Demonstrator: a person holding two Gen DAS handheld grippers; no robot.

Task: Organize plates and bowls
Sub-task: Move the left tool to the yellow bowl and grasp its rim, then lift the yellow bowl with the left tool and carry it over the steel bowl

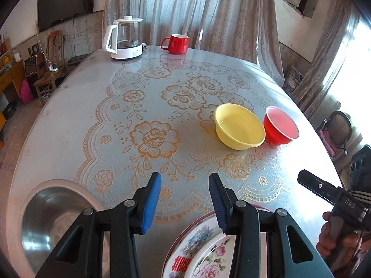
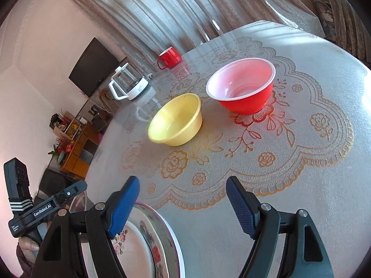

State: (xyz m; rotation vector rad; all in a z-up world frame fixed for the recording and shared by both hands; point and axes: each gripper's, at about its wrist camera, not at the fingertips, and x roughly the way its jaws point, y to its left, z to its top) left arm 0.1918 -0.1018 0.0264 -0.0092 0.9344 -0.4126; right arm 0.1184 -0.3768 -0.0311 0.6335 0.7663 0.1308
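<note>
1. yellow bowl and red bowl are sitting side by side at frame centre, floral plates lying at the bottom edge.
2. risk, as i judge it: a wide reach is clipping the plates' rim and sliding them.
3. right gripper is hanging spread wide, gripping nothing.
4. left gripper is standing partly spread, empty.

The surface wears a glossy clear cover over lace-patterned cloth. The yellow bowl and red bowl, at its three o'clock, look like smooth plastic. The steel bowl shines like brushed metal. The floral plate looks glazed. Ribbed blue pads line each claw.
</note>
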